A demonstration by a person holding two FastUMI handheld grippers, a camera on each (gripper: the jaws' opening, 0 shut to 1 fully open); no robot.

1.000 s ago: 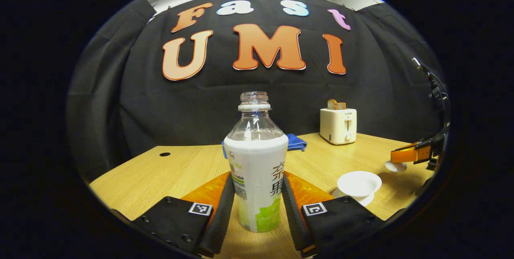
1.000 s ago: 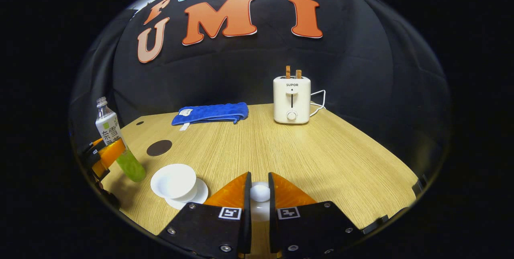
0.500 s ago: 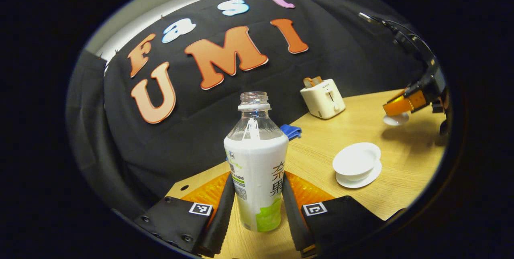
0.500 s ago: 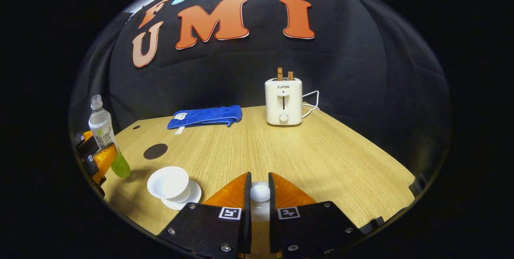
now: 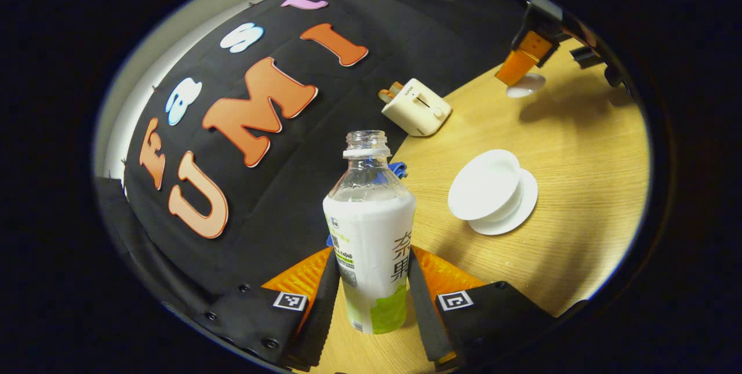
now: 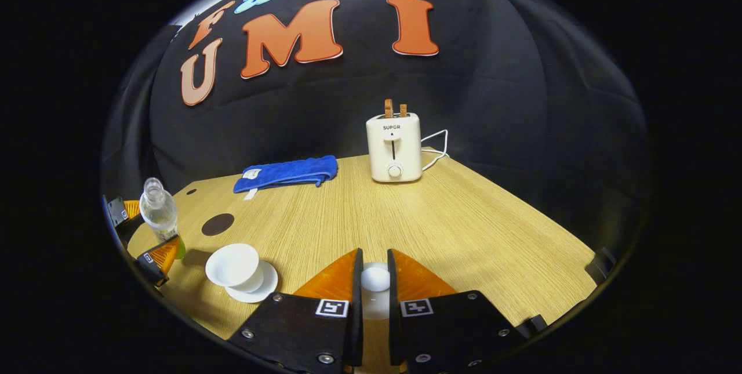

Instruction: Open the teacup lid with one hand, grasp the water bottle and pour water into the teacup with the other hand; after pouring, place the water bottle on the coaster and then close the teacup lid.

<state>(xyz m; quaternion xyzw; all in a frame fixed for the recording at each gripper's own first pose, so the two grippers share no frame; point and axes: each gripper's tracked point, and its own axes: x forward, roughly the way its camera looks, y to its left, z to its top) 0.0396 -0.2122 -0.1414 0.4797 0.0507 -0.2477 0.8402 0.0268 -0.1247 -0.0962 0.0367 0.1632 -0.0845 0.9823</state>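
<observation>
Both grippers are loaded: the left gripper (image 5: 371, 281) clamps the uncapped clear plastic water bottle with a white-and-green label (image 5: 371, 240), now tipped further toward the open white porcelain teacup (image 5: 486, 185). The right gripper (image 6: 374, 290) stays closed on the white teacup lid's knob (image 6: 375, 279), so pouring looks imminent.

The toaster (image 6: 393, 148) reads "SUPOR"; Chinese characters run down the water bottle (image 5: 371, 246).

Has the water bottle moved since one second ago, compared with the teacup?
Yes. In the right gripper view the water bottle, held by the left gripper, now leans toward the teacup and sits lower, nearer the coaster.
</observation>
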